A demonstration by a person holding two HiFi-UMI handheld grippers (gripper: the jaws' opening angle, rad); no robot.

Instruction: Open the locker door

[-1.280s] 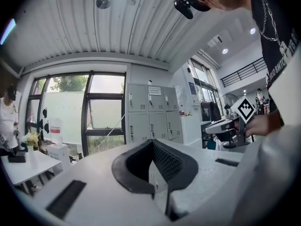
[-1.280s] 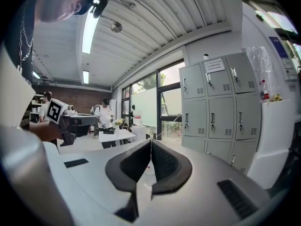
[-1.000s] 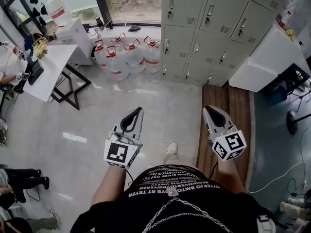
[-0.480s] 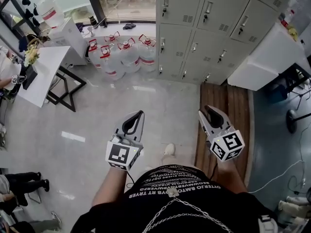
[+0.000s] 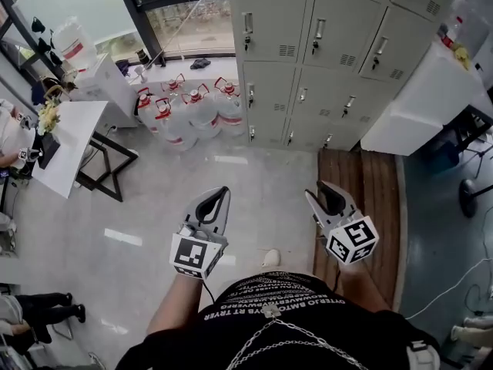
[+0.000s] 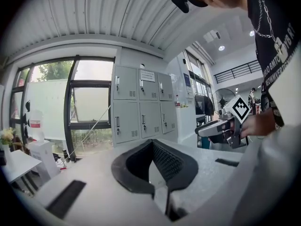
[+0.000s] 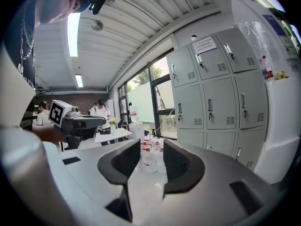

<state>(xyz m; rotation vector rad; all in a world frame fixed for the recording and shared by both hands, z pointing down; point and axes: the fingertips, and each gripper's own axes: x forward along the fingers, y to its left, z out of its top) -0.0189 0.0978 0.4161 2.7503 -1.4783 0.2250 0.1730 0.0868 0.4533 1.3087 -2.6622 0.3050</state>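
Locker bank (image 5: pixel 323 60): grey metal, at the top of the head view, against the far wall beside the window (image 5: pixel 185 14).
Locker doors (image 5: pixel 271 20): every one in view sits flush and closed. Each has a small upright handle (image 5: pixel 248 23) near its edge.
Left gripper (image 5: pixel 218 200): held low in front of the person, its jaw tips pressed together with nothing between them. Its own view shows the pads meeting at the tip.
Right gripper (image 5: pixel 322 196): level with the left one, its jaws parted and opening with nothing between the pads. The water jugs (image 7: pixel 149 155) show through the gap, far off.
Lockers vs. grippers: well apart. Bare tiled floor (image 5: pixel 231 176) lies between both grippers and the locker base, and neither gripper touches a door or handle.
Left gripper view: the lockers (image 6: pixel 141 107) stand straight ahead, above the closed jaw tips.
Right gripper view: the lockers (image 7: pixel 211 98) fill the right half, off to the side of the jaw gap.
Wooden platform (image 5: pixel 362 199): runs from beside the right gripper up to the foot of the lockers.
Water jugs, head view: clustered on the floor just left of the lockers, under the window.
White table (image 5: pixel 73 141): left side of the room, well clear of both grippers.
White counter (image 5: pixel 431 91): butts against the lockers' right end.
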